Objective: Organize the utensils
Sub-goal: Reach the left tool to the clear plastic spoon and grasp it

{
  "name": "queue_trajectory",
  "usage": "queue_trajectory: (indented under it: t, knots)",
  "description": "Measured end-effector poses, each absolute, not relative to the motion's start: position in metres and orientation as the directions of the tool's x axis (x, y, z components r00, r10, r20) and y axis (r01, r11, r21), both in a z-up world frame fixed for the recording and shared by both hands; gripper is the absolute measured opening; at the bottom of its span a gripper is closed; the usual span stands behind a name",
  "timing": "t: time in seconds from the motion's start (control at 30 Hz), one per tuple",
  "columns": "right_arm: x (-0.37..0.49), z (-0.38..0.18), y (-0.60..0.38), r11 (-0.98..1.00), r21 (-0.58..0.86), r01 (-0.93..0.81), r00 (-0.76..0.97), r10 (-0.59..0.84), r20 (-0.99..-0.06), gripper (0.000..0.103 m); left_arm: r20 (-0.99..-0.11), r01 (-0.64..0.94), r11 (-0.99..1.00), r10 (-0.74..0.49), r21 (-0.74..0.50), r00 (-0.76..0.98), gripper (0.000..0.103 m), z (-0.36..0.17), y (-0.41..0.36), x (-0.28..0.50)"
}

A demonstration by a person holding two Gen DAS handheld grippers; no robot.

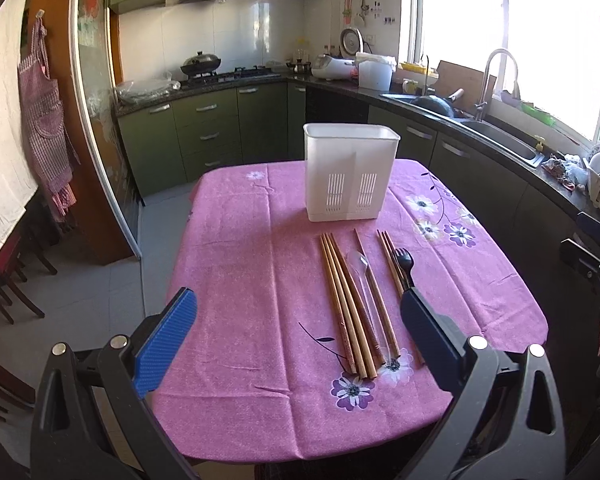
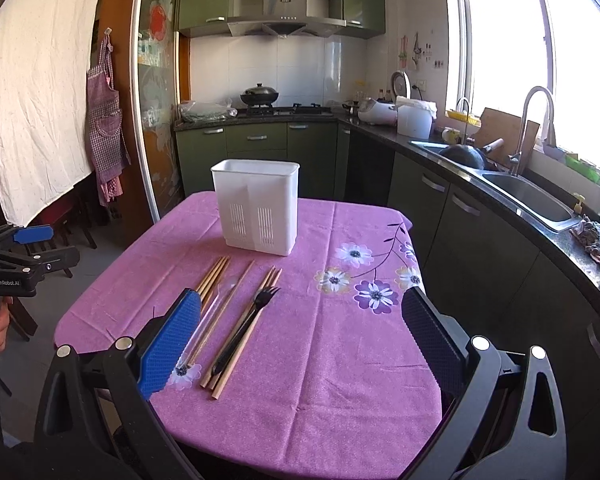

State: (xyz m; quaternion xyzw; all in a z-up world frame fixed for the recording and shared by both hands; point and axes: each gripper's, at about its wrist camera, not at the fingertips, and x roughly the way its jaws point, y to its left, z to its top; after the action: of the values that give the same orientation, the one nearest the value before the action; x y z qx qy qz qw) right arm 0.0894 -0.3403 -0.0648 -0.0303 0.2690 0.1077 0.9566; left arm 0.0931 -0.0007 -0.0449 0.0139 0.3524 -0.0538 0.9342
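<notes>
Right now your utensils [image 2: 236,320] lie lengthwise on the worktop [image 2: 340,360], pointing at the white caddy [image 2: 256,208], under the spread, empty jaws of both your left gripper [image 1: 300,320] and right gripper [image 2: 302,320].

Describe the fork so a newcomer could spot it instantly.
Find the pink tablecloth with the white caddy standing on it. In front of the caddy lies a row of wooden chopsticks; the fork rests on the rightmost bundle. It is the only black piece, with short prongs pointing toward the caddy.
</notes>
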Motion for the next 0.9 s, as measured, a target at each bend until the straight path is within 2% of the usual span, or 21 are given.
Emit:
queue_trajectory:
  t: [0.1, 0.3, 0.33, 0.37, 0.43, 0.57, 0.63, 0.8, 0.9]
  knots:
    - [0.119, -0.076, -0.346, 0.979, 0.007, -0.205, 0.789, 0.17, -0.59, 0.099, -0.722, 0.132, 0.99, -0.124, -0.045, 0.68, 0.097, -0.059, -0.007, 0.124]
    - [0.159, -0.095, -0.357, 0.985, 0.021, -0.169, 0.74, 0.141, -0.658, 0.099, -0.805, 0.174, 0.984, -0.131, -0.036, 0.579, 0.097, -0.083, -0.035, 0.173]
    - [0.164, -0.1, -0.359, 0.987, 0.033, -0.159, 0.727, 0.14, -0.672, 0.099, -0.815, 0.182, 0.982, -0.14, -0.043, 0.562, 0.094, -0.087, -0.041, 0.18]
    - [0.169, -0.103, -0.362, 0.987, 0.048, -0.152, 0.716, 0.143, -0.684, 0.099, -0.828, 0.194, 0.98, -0.152, -0.054, 0.539, 0.091, -0.091, -0.046, 0.187]
    - [0.176, -0.111, -0.366, 0.985, 0.082, -0.15, 0.696, 0.164, -0.699, 0.099, -0.853, 0.201, 0.977, -0.165, -0.073, 0.494, 0.073, -0.1, -0.056, 0.2]
    - [0.187, -0.126, -0.37, 0.98, 0.132, -0.146, 0.658, 0.196, -0.727, 0.099, -0.886, 0.205, 0.972, -0.193, -0.114, 0.421, 0.059, -0.118, -0.073, 0.219]
    - [0.19, -0.132, -0.371, 0.982, 0.13, -0.141, 0.653, 0.19, -0.733, 0.099, -0.901, 0.205, 0.97, -0.201, -0.128, 0.385, 0.046, -0.127, -0.081, 0.229]
    - [0.194, -0.141, -0.374, 0.979, 0.144, -0.145, 0.639, 0.204, -0.742, 0.099, -0.928, 0.194, 0.972, -0.191, -0.133, 0.32, 0.027, -0.149, -0.095, 0.249]
    - [0.196, -0.146, -0.377, 0.978, 0.152, -0.144, 0.634, 0.209, -0.745, 0.099, -0.94, 0.185, 0.975, -0.174, -0.122, 0.293, 0.023, -0.16, -0.101, 0.259]
